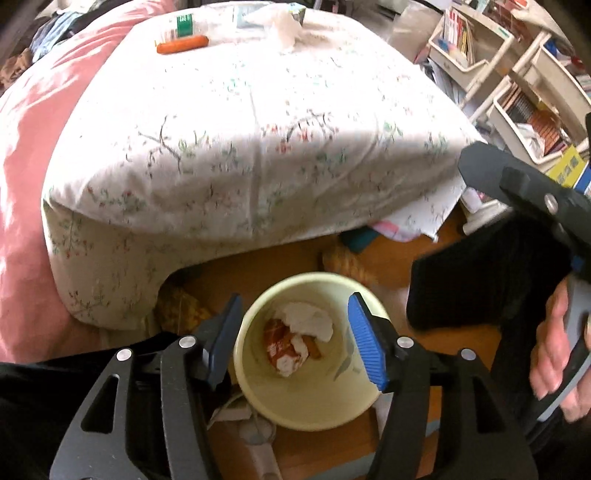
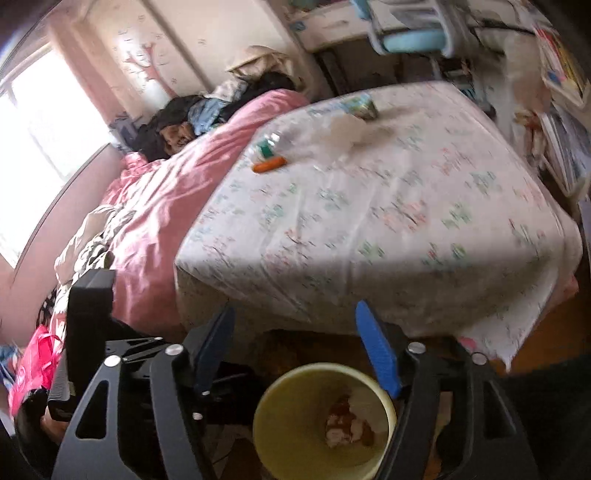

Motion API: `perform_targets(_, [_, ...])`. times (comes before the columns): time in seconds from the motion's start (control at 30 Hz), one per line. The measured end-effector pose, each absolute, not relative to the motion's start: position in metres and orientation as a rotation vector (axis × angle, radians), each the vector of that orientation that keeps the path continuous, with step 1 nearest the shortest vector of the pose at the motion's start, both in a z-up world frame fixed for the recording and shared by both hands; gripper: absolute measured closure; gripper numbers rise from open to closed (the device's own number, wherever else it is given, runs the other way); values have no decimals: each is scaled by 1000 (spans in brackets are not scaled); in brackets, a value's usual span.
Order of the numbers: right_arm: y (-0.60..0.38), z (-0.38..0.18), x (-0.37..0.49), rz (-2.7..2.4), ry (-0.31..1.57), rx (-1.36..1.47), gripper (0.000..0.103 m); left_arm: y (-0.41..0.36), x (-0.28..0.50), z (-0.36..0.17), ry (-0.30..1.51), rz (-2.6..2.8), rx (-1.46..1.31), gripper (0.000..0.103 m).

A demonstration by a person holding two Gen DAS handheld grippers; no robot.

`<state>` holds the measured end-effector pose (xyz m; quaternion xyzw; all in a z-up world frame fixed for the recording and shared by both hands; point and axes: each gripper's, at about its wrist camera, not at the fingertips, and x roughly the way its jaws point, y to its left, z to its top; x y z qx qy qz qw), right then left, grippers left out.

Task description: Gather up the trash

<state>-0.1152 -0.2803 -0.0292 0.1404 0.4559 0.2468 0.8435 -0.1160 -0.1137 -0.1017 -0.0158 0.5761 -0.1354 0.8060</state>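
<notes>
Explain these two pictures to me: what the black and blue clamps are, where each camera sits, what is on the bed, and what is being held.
There is no robot here. A person holds a two-finger gripper in each hand, and a fisheye camera on each looks out along its fingers.

One picture comes from the left gripper, the other from the right gripper. Both hang open over a pale yellow bin on the floor, holding nothing. Crumpled tissue and wrappers lie in the bin.

On the floral bedsheet there remain an orange sausage-shaped packet, a plastic bottle with a green label and a white tissue. A pink quilt lies beside them.
</notes>
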Motion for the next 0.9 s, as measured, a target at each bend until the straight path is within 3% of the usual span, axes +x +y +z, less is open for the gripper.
perform_targets(0.23, [-279,-58,-114,520,1003,299,33,-106,-116,-112,1251,-260,-59,46])
perform_targets(0.9, [-262,-53,-115,532,970,281,32,-95,-120,-101,1212,-257,-93,43])
